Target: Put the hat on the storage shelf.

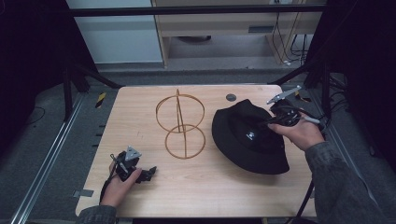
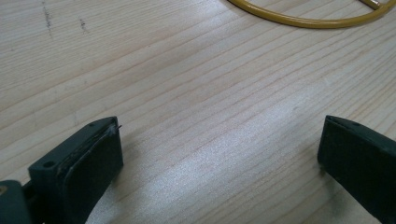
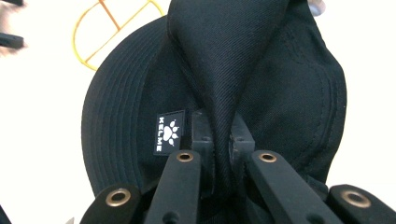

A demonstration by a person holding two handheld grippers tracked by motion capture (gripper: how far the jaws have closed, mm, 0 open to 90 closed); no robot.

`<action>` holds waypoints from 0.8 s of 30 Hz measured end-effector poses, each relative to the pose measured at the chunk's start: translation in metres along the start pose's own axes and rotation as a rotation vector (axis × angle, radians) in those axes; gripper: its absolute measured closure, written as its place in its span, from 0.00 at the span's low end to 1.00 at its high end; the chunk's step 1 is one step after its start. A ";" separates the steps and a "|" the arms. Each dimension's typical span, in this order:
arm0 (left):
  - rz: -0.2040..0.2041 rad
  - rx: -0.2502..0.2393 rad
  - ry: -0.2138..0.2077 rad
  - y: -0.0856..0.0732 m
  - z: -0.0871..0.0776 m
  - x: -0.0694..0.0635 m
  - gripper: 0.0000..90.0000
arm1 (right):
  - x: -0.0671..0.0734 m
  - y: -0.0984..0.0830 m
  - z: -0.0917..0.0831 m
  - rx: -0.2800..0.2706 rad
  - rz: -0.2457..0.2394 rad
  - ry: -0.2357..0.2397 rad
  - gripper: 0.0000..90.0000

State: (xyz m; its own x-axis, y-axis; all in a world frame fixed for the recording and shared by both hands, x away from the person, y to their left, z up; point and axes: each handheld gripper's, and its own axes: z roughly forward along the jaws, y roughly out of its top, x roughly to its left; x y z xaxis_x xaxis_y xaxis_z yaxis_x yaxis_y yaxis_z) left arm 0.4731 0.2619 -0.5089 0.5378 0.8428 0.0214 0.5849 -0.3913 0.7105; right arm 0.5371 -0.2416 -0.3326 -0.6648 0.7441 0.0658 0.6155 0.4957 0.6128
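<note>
Spanning most of the high view, the pale wooden table (image 1: pixel 201 186) carries everything else. On its right half lies a black bucket hat (image 1: pixel 247 137), brim spread flat on the wood and crown bunched upward toward the person's right hand; a small black label (image 3: pixel 170 132) with a white paw print and lettering sits on the crown, just left of the pinched fold in the right gripper view. Left of the hat, near the table's middle, stands a yellow wire stand (image 1: pixel 180 125) made of two rings joined by an upright rod, close to the brim but apart from it. The right gripper (image 3: pixel 217 135) comes in from the right edge of the table and has its jaws clamped tight on a ridge of the hat's crown fabric, which rises in a fold between them. Near the front left corner, the left gripper (image 2: pixel 219 149) rests low over bare wood with its jaws spread wide and nothing between them, the bottom ring of the stand curving past beyond its tips
</note>
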 end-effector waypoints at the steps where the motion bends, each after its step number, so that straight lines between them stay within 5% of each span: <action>1: 0.000 0.000 0.000 0.000 0.000 0.000 0.00 | 0.001 0.002 -0.003 -0.007 -0.009 -0.005 0.95; 24: 0.000 -0.001 -0.002 0.000 0.000 0.000 0.00 | 0.007 0.011 -0.048 -0.107 -0.045 -0.044 0.95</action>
State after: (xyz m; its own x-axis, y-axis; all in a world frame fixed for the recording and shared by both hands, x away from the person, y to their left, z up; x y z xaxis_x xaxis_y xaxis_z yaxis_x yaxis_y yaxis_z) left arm 0.4730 0.2619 -0.5090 0.5396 0.8417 0.0200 0.5838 -0.3912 0.7114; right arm 0.5188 -0.2523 -0.2871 -0.6697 0.7426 0.0031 0.5354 0.4800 0.6949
